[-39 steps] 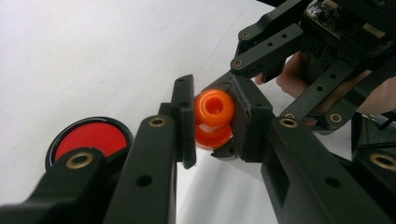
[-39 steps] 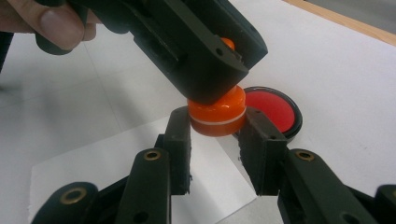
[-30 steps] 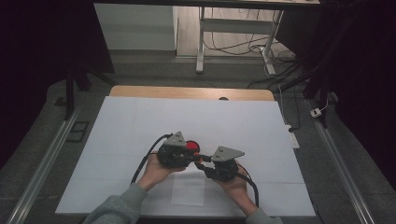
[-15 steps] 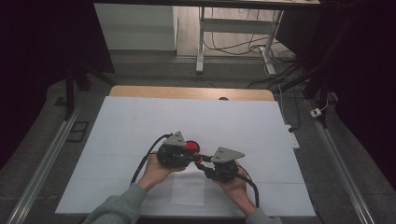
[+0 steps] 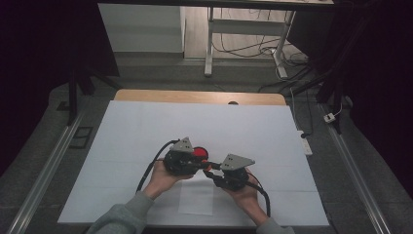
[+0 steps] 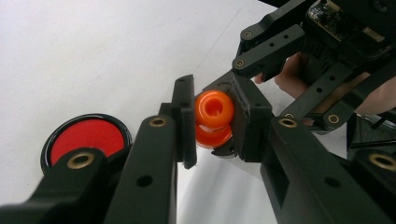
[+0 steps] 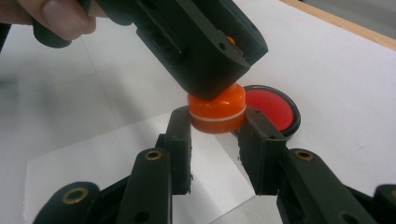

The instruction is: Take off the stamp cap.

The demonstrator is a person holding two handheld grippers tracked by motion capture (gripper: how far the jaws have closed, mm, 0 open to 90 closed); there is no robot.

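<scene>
Above the white tabletop (image 5: 146, 126), the left gripper (image 6: 212, 123) pinches the upper part of a small orange stamp (image 6: 214, 119), its jaws pressed on either side of the knob. The right gripper (image 7: 216, 126) clamps the same stamp's lower body, meeting the left gripper head-on. A round red ink pad (image 5: 199, 153) lies on the tabletop just beyond the grippers. The left gripper view shows the stamp's hollow top; the right gripper view shows a white seam around the stamp and a paper sheet (image 7: 93, 158) beneath.
</scene>
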